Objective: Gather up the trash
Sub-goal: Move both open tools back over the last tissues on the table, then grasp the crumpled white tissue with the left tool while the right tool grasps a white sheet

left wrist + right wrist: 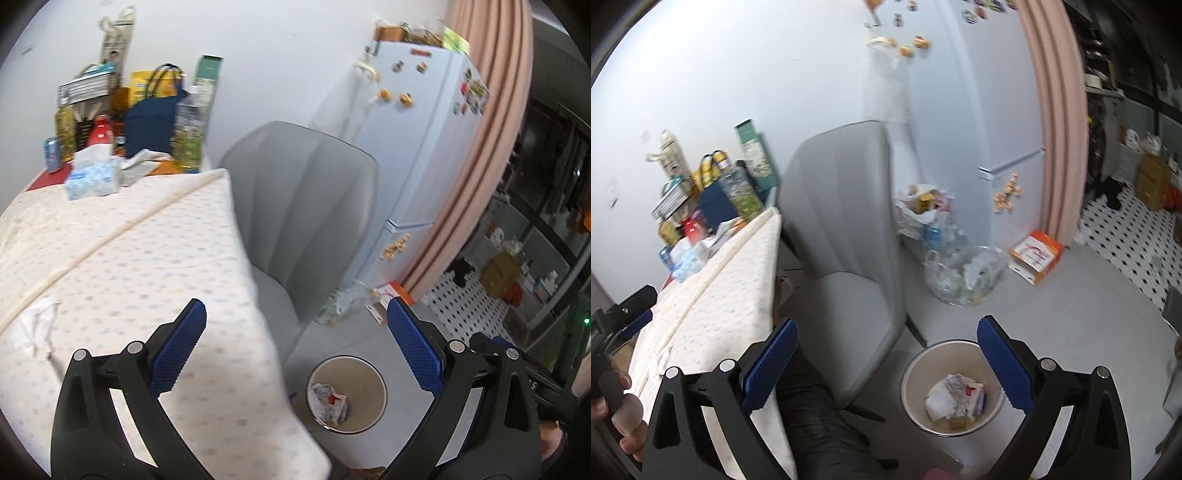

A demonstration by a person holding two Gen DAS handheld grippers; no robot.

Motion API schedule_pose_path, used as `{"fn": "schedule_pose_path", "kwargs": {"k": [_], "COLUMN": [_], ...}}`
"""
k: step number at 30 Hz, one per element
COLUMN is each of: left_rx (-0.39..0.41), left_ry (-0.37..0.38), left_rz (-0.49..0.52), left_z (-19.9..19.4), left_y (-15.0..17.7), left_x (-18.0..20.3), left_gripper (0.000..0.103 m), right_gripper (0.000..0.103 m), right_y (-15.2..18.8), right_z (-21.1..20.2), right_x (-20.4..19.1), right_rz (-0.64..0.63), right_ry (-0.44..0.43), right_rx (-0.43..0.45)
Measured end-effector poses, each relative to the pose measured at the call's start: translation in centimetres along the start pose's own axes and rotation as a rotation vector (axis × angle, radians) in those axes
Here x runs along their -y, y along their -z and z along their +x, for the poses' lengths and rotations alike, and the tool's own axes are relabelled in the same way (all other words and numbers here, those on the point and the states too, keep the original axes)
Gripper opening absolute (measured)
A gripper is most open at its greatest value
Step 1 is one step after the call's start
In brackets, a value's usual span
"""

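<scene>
Floor holds one bin (952, 387); both tools (295, 325) (886, 343) gape empty.

Both tools shared one build. The left gripper (295, 325) carried black plastic arms, each with a long open slot, and two round silver screw heads sat on each arm, at about 8 and 4 o'clock in its view. Its fingers (180, 349) wore blue pads with a fine knurled grid and ribbed edges. The right gripper (886, 347) looked identical. A hand (618, 413) at 8 o'clock gripped a black handle; dark trousers (816, 417) covered the leg.
</scene>
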State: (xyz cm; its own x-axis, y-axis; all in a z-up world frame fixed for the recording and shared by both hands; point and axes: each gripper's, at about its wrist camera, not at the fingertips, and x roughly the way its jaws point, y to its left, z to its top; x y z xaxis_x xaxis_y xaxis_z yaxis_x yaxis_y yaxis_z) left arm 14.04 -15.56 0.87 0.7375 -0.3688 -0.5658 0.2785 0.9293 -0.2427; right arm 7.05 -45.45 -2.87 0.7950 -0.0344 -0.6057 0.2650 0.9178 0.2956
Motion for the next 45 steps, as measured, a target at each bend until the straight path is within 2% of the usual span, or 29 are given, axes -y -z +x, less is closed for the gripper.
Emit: {"fn": "schedule_pose_path", "kwargs": {"k": [13, 27, 35, 40, 45], "left_rx": [0.067, 0.075, 0.057, 0.035, 0.009], "left_ry": [-0.124, -0.275, -0.324, -0.344, -0.348], "left_rz": [-0.139, -0.260, -0.316, -0.353, -0.377], "left_z": [-5.8, -10.0, -10.6, -9.7, -8.1], "left_y": [1.3, 4.3, 6.1, 7.1, 7.9], "left_x": [-11.4, -21.8, -25.8, -28.1, -29.4], "left_gripper": [0.097, 0.097, 0.097, 0.097, 0.095], "right_gripper": [0.095, 0.095, 0.095, 0.095, 0.095], "right_y": [2.1, 6.4, 7.1, 8.0, 9.0], "right_z": [1.4, 4.2, 5.0, 6.0, 7.1], "right_x": [-11.7, -23.3, -27.8, -30.0, -31.4], "right_rz": [-0.150, -0.275, -0.326, -0.368, -0.360], "right_ry": [-0.137, -0.283, -0.338, -0.362, -0.384], "right_rx": [-0.049, -0.144, -0.167, -0.205, -0.234]}}
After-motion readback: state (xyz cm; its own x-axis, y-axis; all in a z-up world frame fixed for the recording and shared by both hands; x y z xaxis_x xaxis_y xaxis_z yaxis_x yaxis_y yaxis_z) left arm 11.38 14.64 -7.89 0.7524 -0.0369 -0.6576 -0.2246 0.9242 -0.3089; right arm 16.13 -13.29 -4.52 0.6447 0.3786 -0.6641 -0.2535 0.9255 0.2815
